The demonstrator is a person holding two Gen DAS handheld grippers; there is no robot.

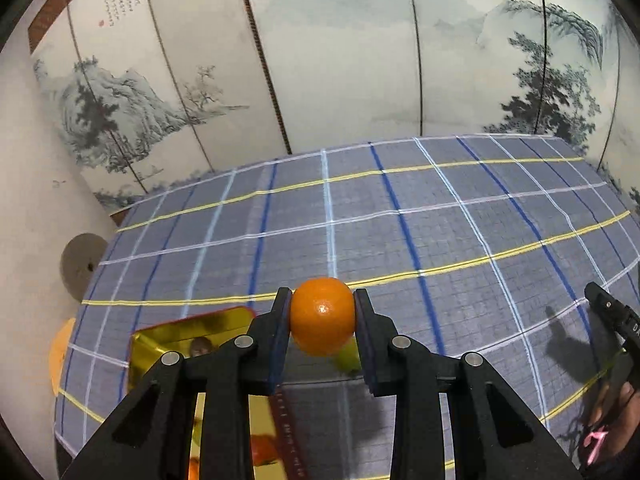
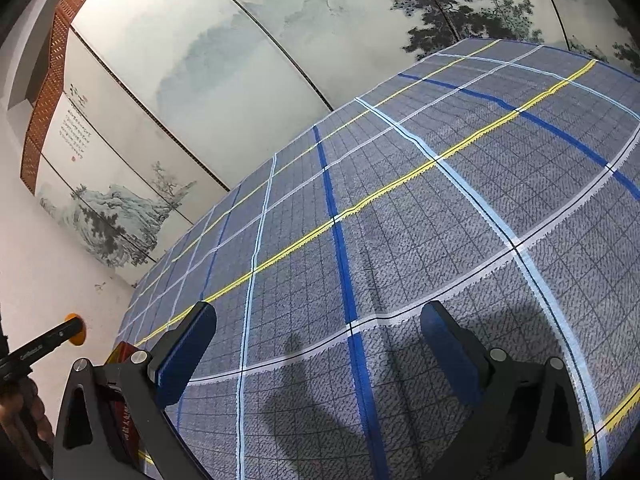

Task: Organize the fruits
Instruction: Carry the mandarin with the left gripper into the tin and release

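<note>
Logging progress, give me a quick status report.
Left gripper shut on orange, above gold box. Right gripper open, empty. Nothing blocking.

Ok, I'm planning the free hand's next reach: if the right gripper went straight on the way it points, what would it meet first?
Probably just the plaid tablecloth. The right gripper is open and empty, angled down at bare cloth, with no fruit or box between or ahead of its fingers. Depth is hard to judge through the fisheye.
</note>
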